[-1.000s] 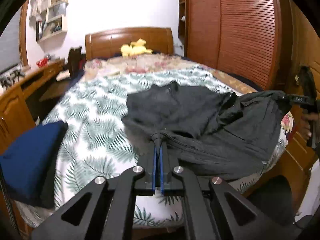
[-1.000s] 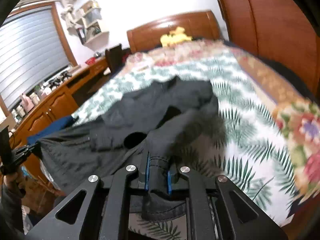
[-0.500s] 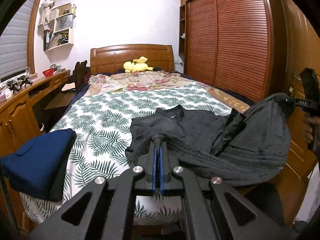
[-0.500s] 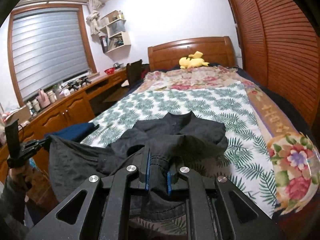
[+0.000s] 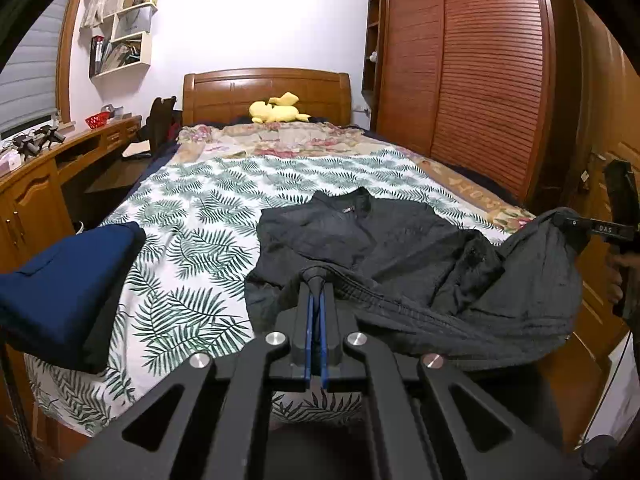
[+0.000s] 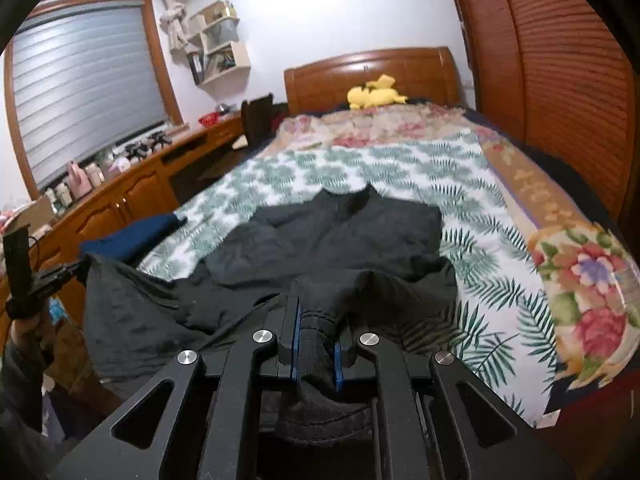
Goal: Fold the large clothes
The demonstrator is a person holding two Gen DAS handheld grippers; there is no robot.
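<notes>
Across the bed's (image 5: 192,208) foot edge lies the jacket (image 5: 372,240), hem pinched shut in both left tongs (image 5: 316,280) and right tongs (image 6: 316,320); carrying both corners level toward the collar should fold it cleanly.

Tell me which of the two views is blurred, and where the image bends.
Right wrist view: motion blur smears the green leaf-print bedspread and the black fabric garment. Left wrist view: sharp. In both, fisheye distortion curves the brown slatted wardrobe doors and darkens the corners.
</notes>
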